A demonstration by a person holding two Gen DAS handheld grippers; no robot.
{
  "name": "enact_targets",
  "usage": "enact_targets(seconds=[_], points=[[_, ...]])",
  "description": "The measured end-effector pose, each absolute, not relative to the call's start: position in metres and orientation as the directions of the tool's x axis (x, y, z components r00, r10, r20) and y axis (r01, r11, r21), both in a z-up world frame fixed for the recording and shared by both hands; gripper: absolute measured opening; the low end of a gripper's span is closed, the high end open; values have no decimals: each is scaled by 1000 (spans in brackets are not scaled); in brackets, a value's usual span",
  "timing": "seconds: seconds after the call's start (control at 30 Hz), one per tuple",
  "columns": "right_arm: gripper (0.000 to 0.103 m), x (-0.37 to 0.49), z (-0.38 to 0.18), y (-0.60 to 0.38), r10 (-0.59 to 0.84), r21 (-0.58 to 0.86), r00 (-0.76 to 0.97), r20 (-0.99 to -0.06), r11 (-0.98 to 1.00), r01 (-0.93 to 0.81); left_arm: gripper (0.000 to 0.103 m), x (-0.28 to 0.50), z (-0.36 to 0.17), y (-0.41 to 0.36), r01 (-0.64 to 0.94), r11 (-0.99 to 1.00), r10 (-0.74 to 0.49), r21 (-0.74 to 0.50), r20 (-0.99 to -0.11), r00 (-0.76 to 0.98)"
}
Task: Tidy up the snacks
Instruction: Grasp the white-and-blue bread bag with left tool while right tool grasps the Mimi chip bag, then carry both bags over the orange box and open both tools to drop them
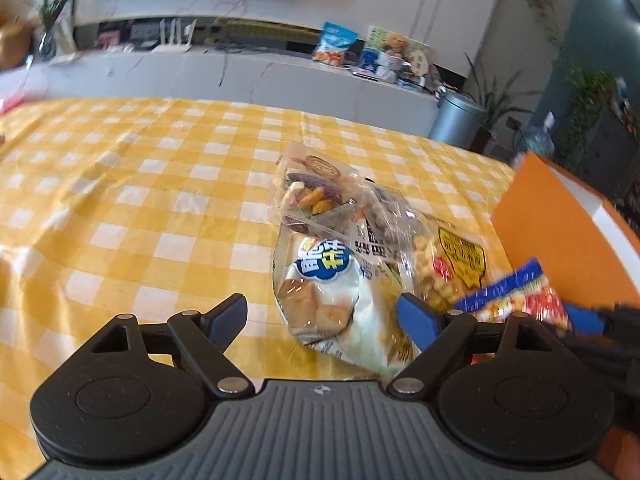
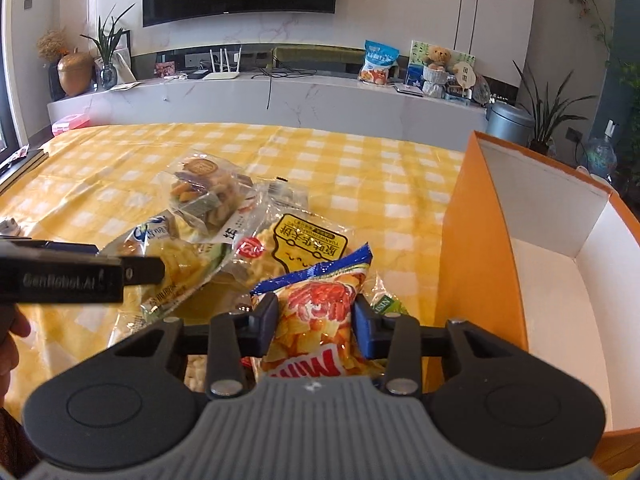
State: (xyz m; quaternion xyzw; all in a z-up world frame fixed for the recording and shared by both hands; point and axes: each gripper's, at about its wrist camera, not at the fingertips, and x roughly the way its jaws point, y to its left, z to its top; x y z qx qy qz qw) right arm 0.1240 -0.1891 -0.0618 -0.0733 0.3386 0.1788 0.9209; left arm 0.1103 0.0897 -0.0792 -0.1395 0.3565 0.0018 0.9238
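At the table's right edge your orange box (image 2: 480, 240) sits empty; right gripper (image 2: 316, 320) clamps the chip bag (image 2: 320, 312), left gripper (image 1: 320, 316) gapes over the bread-snack bag (image 1: 332, 300).

A table covered in a yellow and white checked cloth (image 2: 360, 168) carries everything. Near its middle, a loose heap of snack packets lies on the cloth: a clear bag of mixed vegetable crisps (image 2: 204, 192) at the far end, a white bag of puffed snacks (image 1: 332, 304) nearer, and a clear bag with a yellow label (image 2: 304, 240) beside them, all overlapping. An open orange box (image 2: 476, 240) with a white inside stands on the right.
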Motion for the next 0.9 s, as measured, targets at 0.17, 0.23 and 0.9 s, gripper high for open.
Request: enact_targets(seconds=[0.17,0.23,0.9], points=[[39,123,-64,-186,284,-21,711,-643,922,-387,101,129,-89,94,-162,925,-128,-343,-685,717],[39,125,-65,-186,286,-18,711,-643,922,-387,101,133,-92,94,-174,920,-133,-352,-696,706],[31,118,-51,-191,296,8,722,-625,928,-373,55,120,-77,83,-142,937,-129,-320,-692,710]])
